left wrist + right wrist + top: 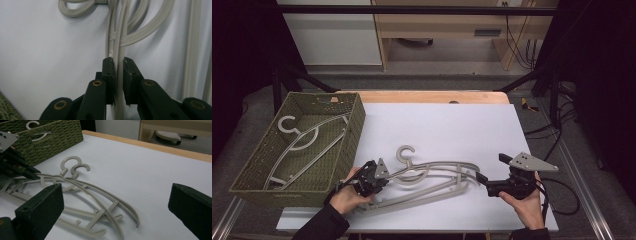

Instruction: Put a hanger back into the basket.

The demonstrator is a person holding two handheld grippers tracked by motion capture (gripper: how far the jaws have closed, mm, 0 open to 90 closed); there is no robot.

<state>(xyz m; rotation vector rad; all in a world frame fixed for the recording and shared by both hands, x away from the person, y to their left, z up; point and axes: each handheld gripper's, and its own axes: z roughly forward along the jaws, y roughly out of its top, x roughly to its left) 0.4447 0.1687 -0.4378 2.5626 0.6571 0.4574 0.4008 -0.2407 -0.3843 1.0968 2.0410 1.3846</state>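
Two grey hangers (432, 177) overlapped at lower centre of the high view, on the white table sheet (447, 125); hooks toward upper left, long axis running left to right. Left gripper (371, 179) pinching one hanger bar, jaws nearly together around it. Right gripper (502, 186) spread wide, holding nothing. Green woven basket (354, 125) at left; hangers inside tangled, count unclear.

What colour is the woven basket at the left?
Olive green woven basket, clearest in the high view.
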